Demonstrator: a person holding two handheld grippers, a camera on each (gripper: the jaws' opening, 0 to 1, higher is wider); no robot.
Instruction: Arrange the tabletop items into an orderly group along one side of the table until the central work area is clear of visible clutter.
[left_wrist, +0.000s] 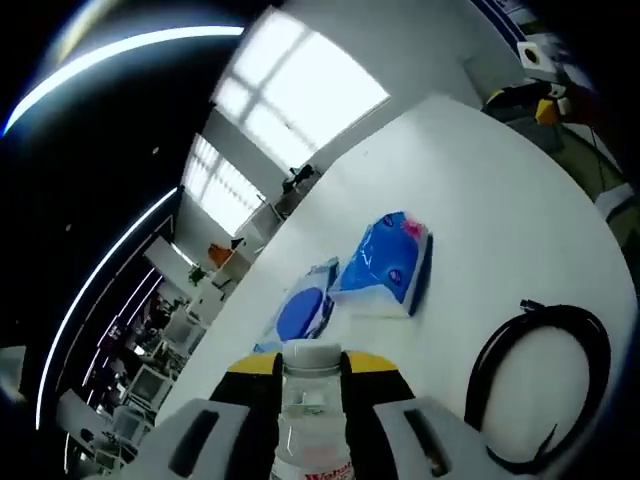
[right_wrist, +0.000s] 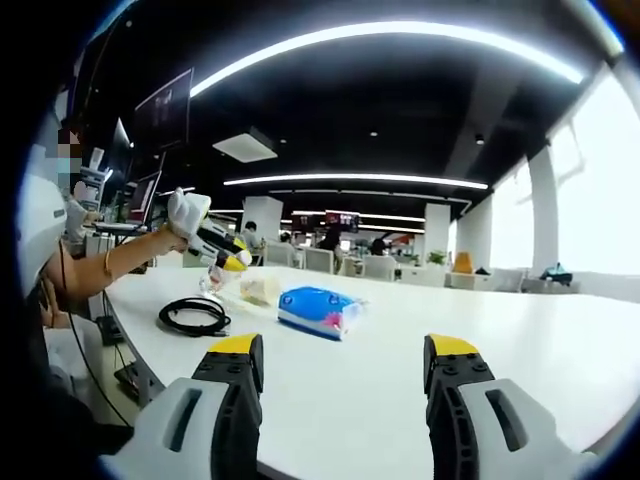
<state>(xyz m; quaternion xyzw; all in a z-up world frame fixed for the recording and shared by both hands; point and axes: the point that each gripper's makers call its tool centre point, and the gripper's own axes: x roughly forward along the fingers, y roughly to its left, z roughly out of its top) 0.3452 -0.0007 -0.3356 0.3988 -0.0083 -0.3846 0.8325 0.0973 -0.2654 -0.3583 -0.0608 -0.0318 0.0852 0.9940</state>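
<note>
While left gripper (left_wrist: 312, 405) clamps bottle (left_wrist: 311, 420), red label lettering stays unreadable

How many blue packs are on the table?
2. The bigger blue pack lies mid-table beside the black cable. The smaller blue pack lies just beyond the bottle. More may be hidden.

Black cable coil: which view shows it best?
Left gripper view: the black cable coil lies close and large on the white table. In the right gripper view it is small, distant, near the tissue pack.
</note>
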